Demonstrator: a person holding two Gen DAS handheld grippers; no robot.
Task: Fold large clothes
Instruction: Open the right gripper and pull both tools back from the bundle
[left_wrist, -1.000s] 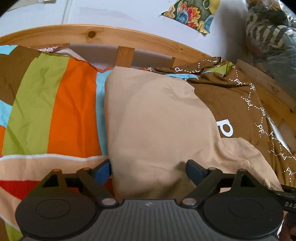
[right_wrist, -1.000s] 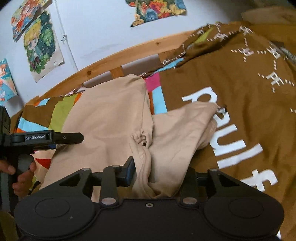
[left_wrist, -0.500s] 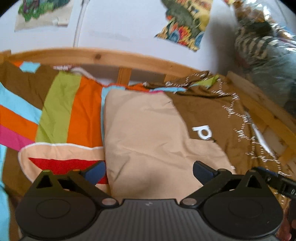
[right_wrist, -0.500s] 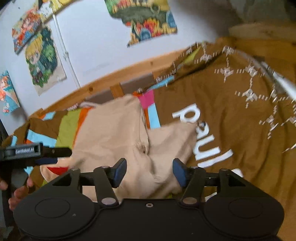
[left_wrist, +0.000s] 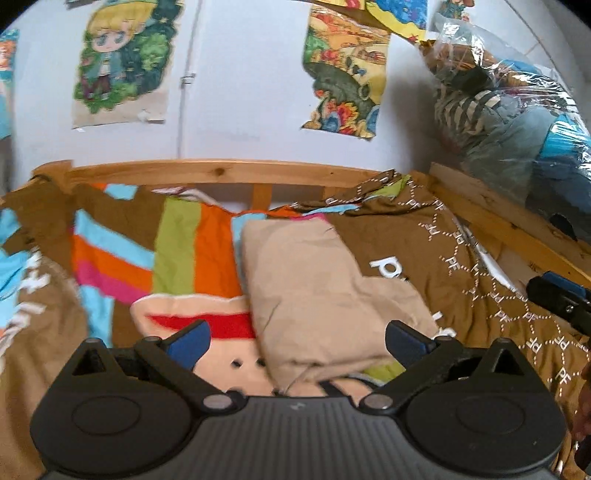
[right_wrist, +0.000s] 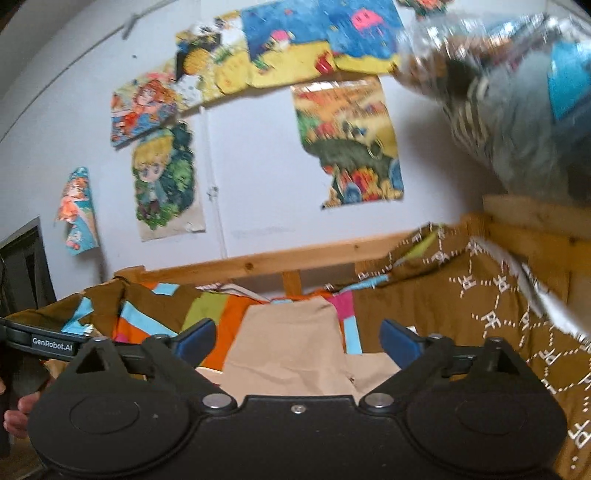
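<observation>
Both grippers wide, nothing held: left gripper, right gripper hover above the tan garment, folded on the bedspread. Next fold, we reckon: grab both near corners evenly, lift together, keep edges aligned w/o dragging.

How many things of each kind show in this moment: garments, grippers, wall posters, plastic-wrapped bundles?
Beige garment, folded on the bedspread: 1
Grippers, left gripper and right gripper, both open: 2
Wall posters, overlapping, roughly: 6
Plastic-wrapped bundle: 1
Total: about 10
</observation>
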